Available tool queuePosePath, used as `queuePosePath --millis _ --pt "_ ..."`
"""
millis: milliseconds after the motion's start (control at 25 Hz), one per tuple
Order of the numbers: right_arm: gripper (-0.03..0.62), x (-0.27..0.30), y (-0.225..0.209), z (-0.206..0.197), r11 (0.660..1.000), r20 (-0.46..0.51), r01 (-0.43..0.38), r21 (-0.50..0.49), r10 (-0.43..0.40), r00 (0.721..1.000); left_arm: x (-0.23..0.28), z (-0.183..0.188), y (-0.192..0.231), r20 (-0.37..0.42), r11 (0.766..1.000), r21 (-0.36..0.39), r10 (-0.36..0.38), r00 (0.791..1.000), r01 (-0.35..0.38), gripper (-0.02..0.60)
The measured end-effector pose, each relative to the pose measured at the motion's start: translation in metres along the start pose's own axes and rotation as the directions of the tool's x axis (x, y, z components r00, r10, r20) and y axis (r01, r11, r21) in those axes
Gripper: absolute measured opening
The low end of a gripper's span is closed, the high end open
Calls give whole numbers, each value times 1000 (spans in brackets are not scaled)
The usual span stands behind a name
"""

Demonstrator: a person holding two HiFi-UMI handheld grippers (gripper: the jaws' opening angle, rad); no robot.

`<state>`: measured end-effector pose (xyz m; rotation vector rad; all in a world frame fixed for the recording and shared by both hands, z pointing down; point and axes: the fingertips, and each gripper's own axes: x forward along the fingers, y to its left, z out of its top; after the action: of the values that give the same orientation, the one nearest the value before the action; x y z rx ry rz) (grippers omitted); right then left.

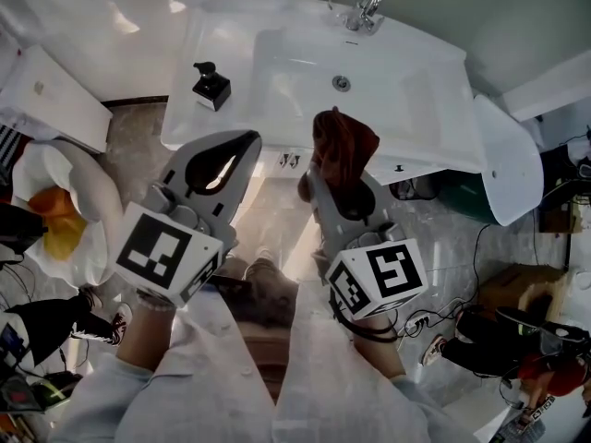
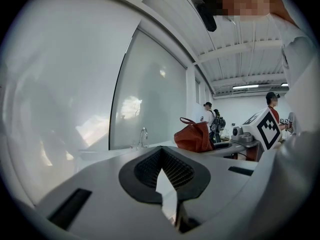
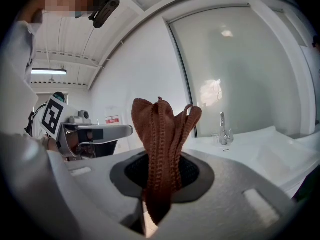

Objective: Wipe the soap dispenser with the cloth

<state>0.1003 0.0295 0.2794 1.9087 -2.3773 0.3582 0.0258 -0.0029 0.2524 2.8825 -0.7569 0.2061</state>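
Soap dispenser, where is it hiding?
In the head view, the soap dispenser stands on the sink's left rim, just beyond the left tool, across the basin from the tap.

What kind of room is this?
Probably a bathroom or washroom. There is a white washbasin with a metal tap at its back, and a black soap dispenser standing on its rim.

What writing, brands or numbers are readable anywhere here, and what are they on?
Nothing reads clearly.
Red-and-white wall sign: too small and blurred to read.
Small dark marks under the basin front edge: too small to read.
Marker cubes: black-and-white square patterns, no letters.
Soap dispenser: no label visible.
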Motion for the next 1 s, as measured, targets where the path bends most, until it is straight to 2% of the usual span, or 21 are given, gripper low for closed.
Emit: queuePosePath --millis 240,440,640,1000 --pt "81 9 13 3 1000 3 -10 -13 10 1000 -11 -7 14 -17 999 41 -2 1000 3 5" --pt "81 16 20 5 999 -7 -15 -31 14 1000 -15 1 24 32 1000 28 10 999 -11 5" --pt "81 18 28 3 999 -8 -4 -39 4 1000 -27 -3 30 38 999 40 14 999 -15 5" --pt "81 32 25 2 999 -28 -15 -32 14 999 -18 -2 41 46 999 31 13 999 -15 5"
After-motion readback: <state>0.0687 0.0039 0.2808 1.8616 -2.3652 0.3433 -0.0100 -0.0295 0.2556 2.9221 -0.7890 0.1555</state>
